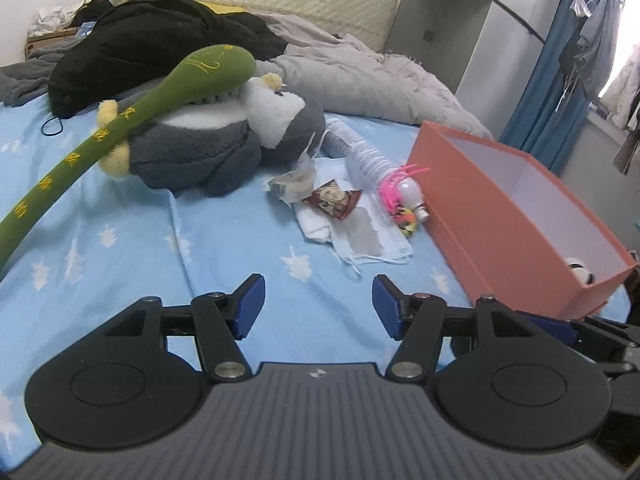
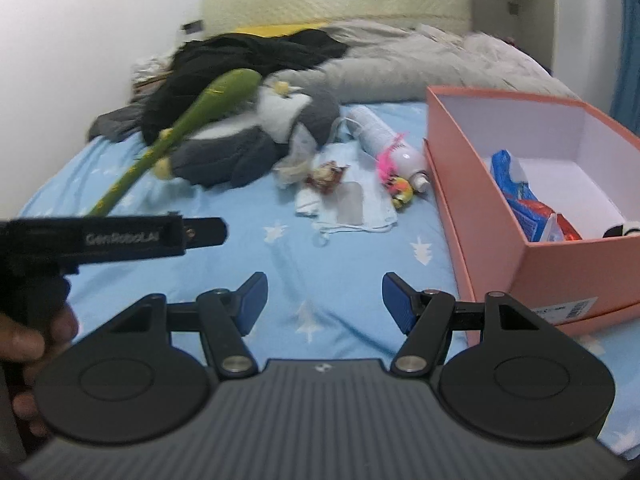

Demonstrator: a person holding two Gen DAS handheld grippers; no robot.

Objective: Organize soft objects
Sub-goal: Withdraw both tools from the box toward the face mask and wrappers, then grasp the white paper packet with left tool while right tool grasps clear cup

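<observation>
Both grippers, left gripper (image 1: pixel 318 306) and right gripper (image 2: pixel 324 304), fingers spread, empty. Orange box (image 2: pixel 496 256) at 2 o'clock holds some items; grey plush (image 1: pixel 208 152) and green plush (image 1: pixel 120 124) at 11 o'clock remain on the bed (image 1: pixel 120 248).

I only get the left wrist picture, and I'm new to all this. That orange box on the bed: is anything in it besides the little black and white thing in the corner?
Observer: Yes. The right wrist view looks into the orange box and shows a blue plastic bag against its left wall.
Operator: Anything else?
Observer: Red and blue snack packets lie beside the bag.
Operator: Who is holding the left gripper?
Observer: A person's hand grips its handle at the left edge.
</observation>
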